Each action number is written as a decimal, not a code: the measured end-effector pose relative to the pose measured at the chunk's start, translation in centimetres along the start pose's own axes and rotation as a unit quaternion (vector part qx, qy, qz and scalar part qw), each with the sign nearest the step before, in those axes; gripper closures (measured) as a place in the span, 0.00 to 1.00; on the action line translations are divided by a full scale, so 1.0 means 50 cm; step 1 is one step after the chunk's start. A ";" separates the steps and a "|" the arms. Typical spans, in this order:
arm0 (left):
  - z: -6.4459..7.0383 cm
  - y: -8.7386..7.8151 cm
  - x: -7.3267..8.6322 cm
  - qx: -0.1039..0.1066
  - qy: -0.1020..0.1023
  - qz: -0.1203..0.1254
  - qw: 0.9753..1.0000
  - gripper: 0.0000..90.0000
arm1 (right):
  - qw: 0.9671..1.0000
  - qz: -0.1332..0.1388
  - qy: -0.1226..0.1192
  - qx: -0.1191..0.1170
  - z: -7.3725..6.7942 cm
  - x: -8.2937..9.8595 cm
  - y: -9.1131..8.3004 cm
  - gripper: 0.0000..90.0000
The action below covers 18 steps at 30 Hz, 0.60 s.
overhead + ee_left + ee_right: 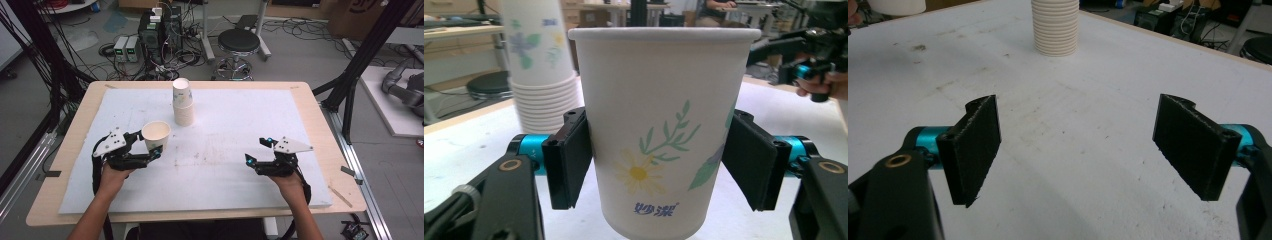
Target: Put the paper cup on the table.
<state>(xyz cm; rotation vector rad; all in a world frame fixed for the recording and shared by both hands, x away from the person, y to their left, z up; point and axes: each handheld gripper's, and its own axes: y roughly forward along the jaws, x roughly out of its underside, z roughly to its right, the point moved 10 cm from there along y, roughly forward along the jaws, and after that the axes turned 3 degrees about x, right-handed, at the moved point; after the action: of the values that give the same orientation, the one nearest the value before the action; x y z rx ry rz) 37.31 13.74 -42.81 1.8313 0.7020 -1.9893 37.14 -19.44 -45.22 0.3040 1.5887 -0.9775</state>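
Observation:
A white paper cup (156,134) printed with flowers (659,125) stands upright between the jaws of my left gripper (150,146), which is shut on it, a pad pressing each side (659,165). I cannot tell whether its base touches the sheet. A stack of the same cups (183,104) stands just beyond it at the table's middle back, also seen behind the held cup (541,75) and far ahead of the right jaws (1054,27). My right gripper (256,150) hovers low at the right front, jaws wide open with nothing between them (1080,150).
A white foam sheet (225,125) covers most of the wooden table (75,130). Beyond the far edge stand a black stool (239,42) and boxes of electronics with cables (150,35). Black frame posts (357,65) rise at the right.

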 end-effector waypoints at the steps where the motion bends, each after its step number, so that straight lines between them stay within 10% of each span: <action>1: -0.007 -0.004 0.001 -0.007 -0.001 0.000 1.000 0.35 | 1.000 -0.003 0.001 0.001 0.000 0.003 0.000 0.22; 14: -0.100 -0.033 0.047 -0.089 -0.031 -0.035 0.995 0.34 | 1.000 -0.006 0.008 0.001 0.002 0.013 -0.006 0.22; 18: -0.145 -0.050 0.075 -0.143 -0.048 -0.069 0.986 0.34 | 1.000 -0.006 0.006 0.004 0.004 0.016 -0.012 0.22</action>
<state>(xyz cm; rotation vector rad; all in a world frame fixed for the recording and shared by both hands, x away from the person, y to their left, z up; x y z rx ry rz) 41.44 20.21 -46.53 1.5471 1.0482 -1.9278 36.64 -20.19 -45.69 0.3074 1.5989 -0.9930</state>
